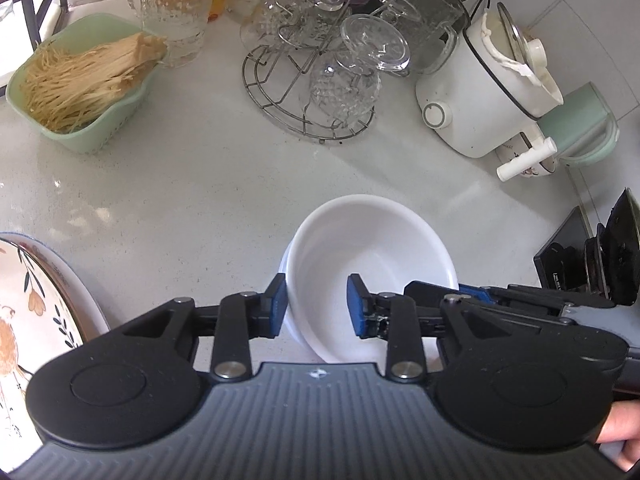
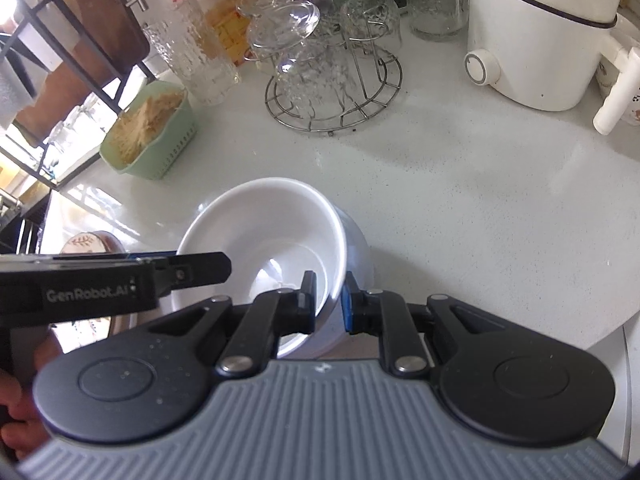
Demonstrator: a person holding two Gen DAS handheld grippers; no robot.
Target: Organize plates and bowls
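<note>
A white bowl (image 1: 372,256) sits nested in another white bowl on the counter; it also shows in the right wrist view (image 2: 264,240). My left gripper (image 1: 318,304) straddles the bowl's left rim, one finger outside and one inside, jaws apart. My right gripper (image 2: 328,300) straddles the right rim of the upper bowl, jaws narrowly apart around the wall. The left gripper's body (image 2: 100,284) shows in the right wrist view. A flower-patterned plate (image 1: 24,308) lies at the left edge.
A wire rack with upturned glasses (image 1: 320,64) stands behind the bowls. A green basket of noodles (image 1: 80,84) is at the far left. A white electric pot (image 1: 488,92) and green mug (image 1: 580,124) stand at the right. A dark rack (image 1: 592,256) is at right.
</note>
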